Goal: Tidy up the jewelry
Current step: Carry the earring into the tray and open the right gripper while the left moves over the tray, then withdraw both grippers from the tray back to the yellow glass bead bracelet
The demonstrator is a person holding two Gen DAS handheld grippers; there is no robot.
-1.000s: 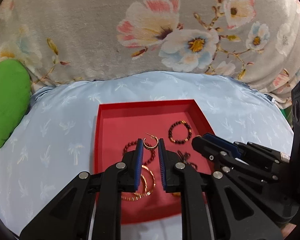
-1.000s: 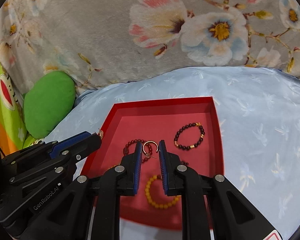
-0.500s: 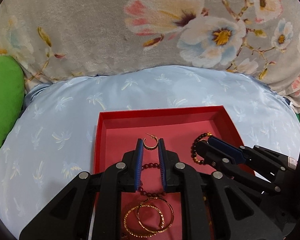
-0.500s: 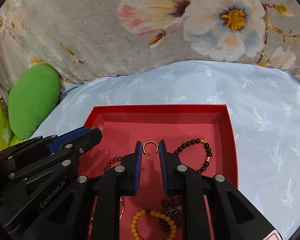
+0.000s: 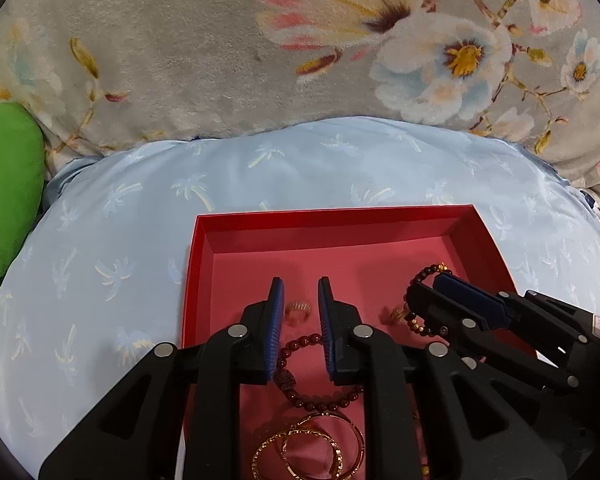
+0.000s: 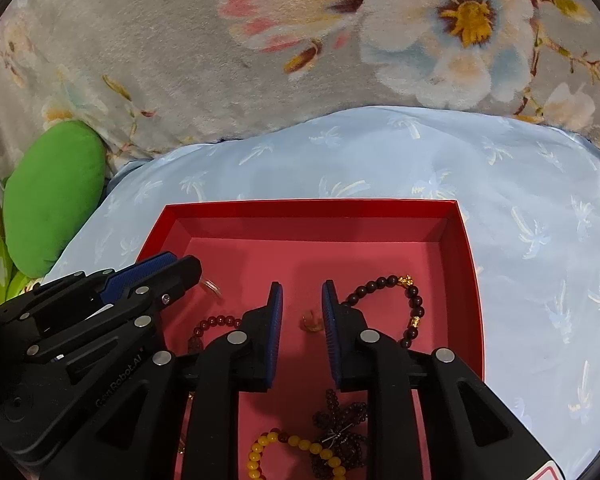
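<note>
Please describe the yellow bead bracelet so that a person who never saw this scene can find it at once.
Look in the red tray on the pale blue cushion. At its near edge, partly hidden under the right gripper, lies the yellow bead bracelet, touching a dark tangled bead cluster. Only it has bright yellow beads; the neighbours are dark.

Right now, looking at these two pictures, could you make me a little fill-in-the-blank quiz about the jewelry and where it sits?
1. All the jewelry lies inside a ____ tray.
2. The tray rests on a light ____ cushion with a palm-tree pattern.
3. A gold earring lies on the tray floor between the ____ gripper fingers.
4. Near the tray's front edge, the bracelet beside the dark bead cluster has ____ beads.

Answers: red; blue; left; yellow
</note>
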